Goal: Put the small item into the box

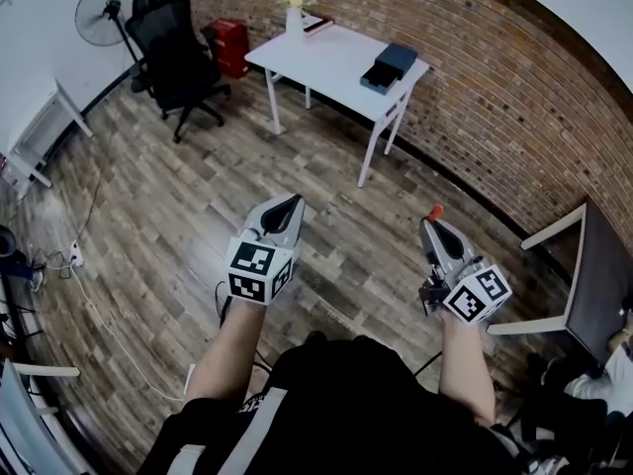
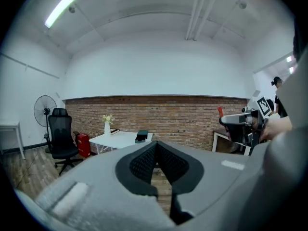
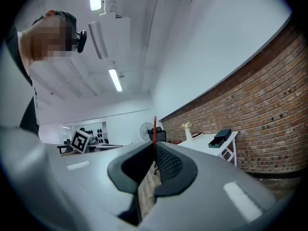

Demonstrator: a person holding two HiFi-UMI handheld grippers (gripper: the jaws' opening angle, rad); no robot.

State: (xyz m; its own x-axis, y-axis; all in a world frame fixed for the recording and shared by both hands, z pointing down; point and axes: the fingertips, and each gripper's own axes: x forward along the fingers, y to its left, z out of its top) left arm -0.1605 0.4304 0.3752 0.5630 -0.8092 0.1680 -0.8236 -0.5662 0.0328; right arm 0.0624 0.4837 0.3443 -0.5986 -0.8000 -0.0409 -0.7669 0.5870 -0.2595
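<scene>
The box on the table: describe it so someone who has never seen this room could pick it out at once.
Find the brick wall; a white table stands in front of it. The box sits at the table end away from the white vase of flowers and the thin book. It is the only dark blue-grey thing there, flat and rectangular, seemingly in two stacked layers.

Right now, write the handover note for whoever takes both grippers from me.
Left gripper: jaws together, nothing in them.
Right gripper: jaws shut on the small thin red item, which sticks out past the tips.
The dark rectangular box sits on the white table, well ahead of both grippers.
Done: the item is in hand.
Left: carry it to the table, put it into the box, release.
</scene>
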